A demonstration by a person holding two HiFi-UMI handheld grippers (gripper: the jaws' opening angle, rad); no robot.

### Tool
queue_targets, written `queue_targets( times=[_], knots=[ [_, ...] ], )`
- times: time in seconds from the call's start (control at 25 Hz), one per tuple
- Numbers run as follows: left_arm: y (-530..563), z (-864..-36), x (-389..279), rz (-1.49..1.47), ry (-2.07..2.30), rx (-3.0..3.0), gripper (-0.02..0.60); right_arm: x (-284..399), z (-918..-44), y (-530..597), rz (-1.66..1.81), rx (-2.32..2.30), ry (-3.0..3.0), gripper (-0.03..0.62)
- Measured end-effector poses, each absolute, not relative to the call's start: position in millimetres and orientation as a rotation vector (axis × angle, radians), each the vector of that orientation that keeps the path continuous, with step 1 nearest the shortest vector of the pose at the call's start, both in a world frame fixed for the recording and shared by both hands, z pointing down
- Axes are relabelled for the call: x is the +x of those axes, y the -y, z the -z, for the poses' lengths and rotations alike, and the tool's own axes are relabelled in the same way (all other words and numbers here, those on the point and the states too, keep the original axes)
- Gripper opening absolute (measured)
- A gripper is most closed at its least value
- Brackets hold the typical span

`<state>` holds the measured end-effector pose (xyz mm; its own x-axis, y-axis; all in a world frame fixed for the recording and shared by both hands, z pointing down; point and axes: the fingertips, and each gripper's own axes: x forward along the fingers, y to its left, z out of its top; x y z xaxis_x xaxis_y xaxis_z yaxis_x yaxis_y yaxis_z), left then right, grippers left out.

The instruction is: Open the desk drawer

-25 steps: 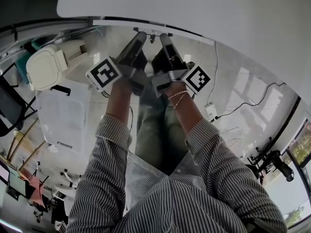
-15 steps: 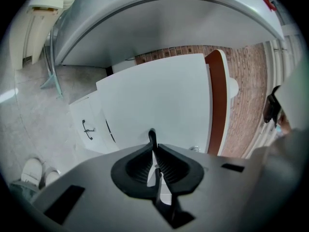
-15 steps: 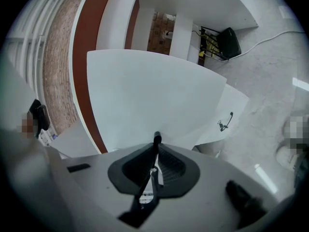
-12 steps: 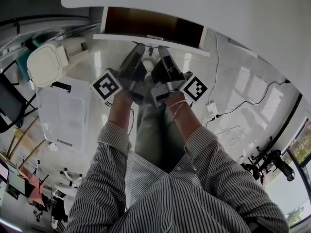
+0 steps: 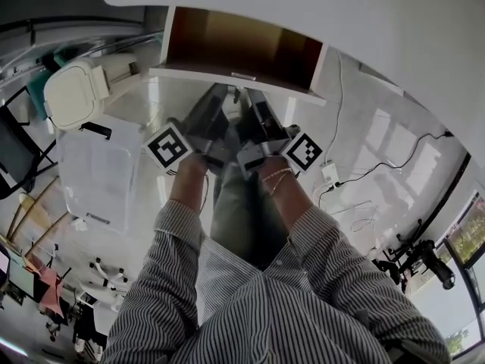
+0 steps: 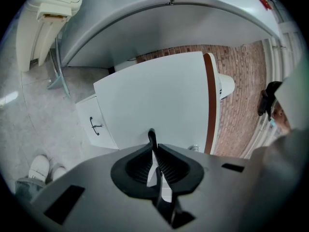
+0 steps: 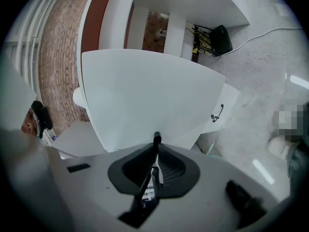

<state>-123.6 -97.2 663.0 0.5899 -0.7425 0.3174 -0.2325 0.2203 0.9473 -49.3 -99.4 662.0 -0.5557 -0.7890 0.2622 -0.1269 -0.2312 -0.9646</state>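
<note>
On the floor at far left lies a clear plastic bin [image 5: 98, 169], with a cream-coloured chair [image 5: 72, 105] above it in the head view. Next come the left tongs [image 5: 225, 89], reaching up from a striped sleeve [image 5: 170, 233]. The left gripper view shows them closed on the thin dark drawer handle [image 6: 152, 135], which stands between the ribbed pads [image 6: 169, 167] against the white drawer front [image 6: 154, 91].

In the middle, the drawer [image 5: 235, 44] hangs out from under the white desk [image 5: 341, 21], its brown inside laid open. A second ago only the white front showed at the desk's edge. Half a second ago a narrow brown strip had appeared. Now that strip is much deeper, and both marker cubes [image 5: 168, 146] have drawn back toward the person along with it.

Just right of centre, the right tongs [image 5: 252, 93] sit close beside the left, and the right gripper view shows them likewise clamped on the handle. A bracelet [image 5: 276, 174] circles that wrist. Farther right, a white power adapter [image 5: 330, 174] and dark cables [image 5: 386, 161] lie on the pale floor [image 5: 379, 127].
</note>
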Motion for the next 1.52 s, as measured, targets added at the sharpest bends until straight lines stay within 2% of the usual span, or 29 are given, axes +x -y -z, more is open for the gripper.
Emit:
queue_targets(
  times=[0.56,1.12,1.52],
  knots=[
    [97,-662,-124,0.515,0.958,1.300,0.037,-51,-664,100,1.862,-1.058,-1.559,0.037],
    [92,-692,-124,0.302,1.014,1.281,0.038,-54,-698,88,2.002,-1.074,-1.554,0.037],
    [88,-714,-122,0.293,1.029,1.211,0.038,-53,-718,82,2.059,-1.130,-1.559,0.037]
  ],
)
